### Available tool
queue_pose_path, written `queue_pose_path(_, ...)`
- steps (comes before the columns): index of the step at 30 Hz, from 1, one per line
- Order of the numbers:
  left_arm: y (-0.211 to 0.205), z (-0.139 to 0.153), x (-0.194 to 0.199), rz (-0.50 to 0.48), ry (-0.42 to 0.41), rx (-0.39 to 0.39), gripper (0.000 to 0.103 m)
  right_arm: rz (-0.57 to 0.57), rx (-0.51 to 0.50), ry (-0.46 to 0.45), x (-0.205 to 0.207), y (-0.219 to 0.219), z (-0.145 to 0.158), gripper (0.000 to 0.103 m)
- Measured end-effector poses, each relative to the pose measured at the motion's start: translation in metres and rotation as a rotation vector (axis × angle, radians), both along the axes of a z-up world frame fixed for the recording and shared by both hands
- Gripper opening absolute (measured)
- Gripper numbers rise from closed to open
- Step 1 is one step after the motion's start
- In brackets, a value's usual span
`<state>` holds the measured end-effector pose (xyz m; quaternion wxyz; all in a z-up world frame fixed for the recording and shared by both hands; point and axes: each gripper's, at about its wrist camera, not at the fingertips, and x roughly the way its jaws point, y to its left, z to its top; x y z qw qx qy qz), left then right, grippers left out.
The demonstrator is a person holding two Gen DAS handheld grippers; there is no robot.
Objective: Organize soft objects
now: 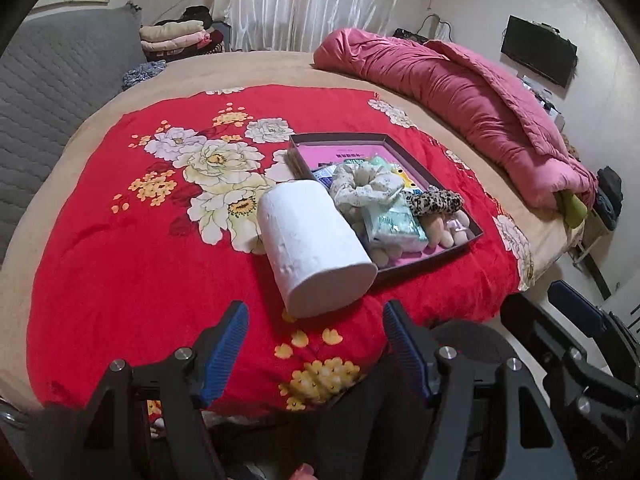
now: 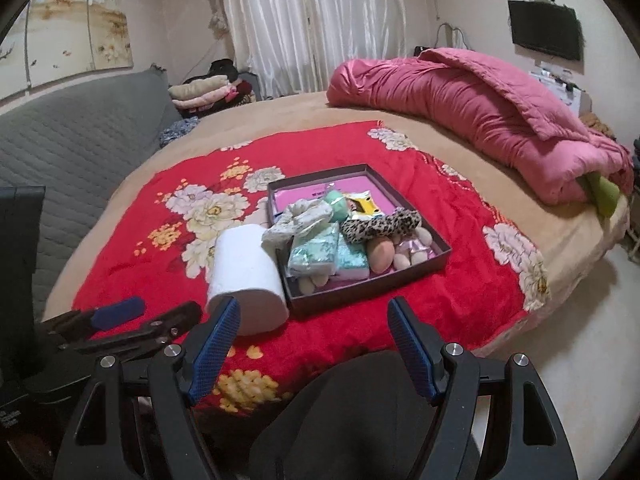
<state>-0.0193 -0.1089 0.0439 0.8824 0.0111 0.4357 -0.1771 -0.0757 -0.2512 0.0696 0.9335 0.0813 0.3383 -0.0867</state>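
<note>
A shallow dark box (image 1: 436,258) (image 2: 360,290) with a pink floor lies on the red flowered blanket (image 1: 140,248) (image 2: 460,288). It holds a cream lace scrunchie (image 1: 360,184) (image 2: 296,220), a leopard scrunchie (image 1: 434,202) (image 2: 380,226), tissue packs (image 1: 394,226) (image 2: 316,254) and small plush pieces. A white paper roll (image 1: 312,244) (image 2: 246,276) lies on its side against the box's left wall. My left gripper (image 1: 314,316) hangs open just short of the roll, nothing between its blue pads. My right gripper (image 2: 314,312) is open too, in front of the box, its left pad overlapping the roll's near end.
A bunched pink quilt (image 1: 472,100) (image 2: 480,112) lies along the bed's far right. A grey quilted headboard (image 1: 52,92) (image 2: 80,128) stands at the left, with folded clothes (image 1: 176,36) behind it. The bed edge and bare floor (image 2: 560,360) are to the right.
</note>
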Motion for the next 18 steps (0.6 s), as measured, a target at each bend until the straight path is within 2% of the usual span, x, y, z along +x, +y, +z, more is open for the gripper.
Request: queue_pose_path(18, 0.0086, -0.0006, -0.0007, 0.011, 0.007, 0.008, 0.069, 0.003, 0.002, 0.061, 0.003, 0.003, -0.009, 0.077)
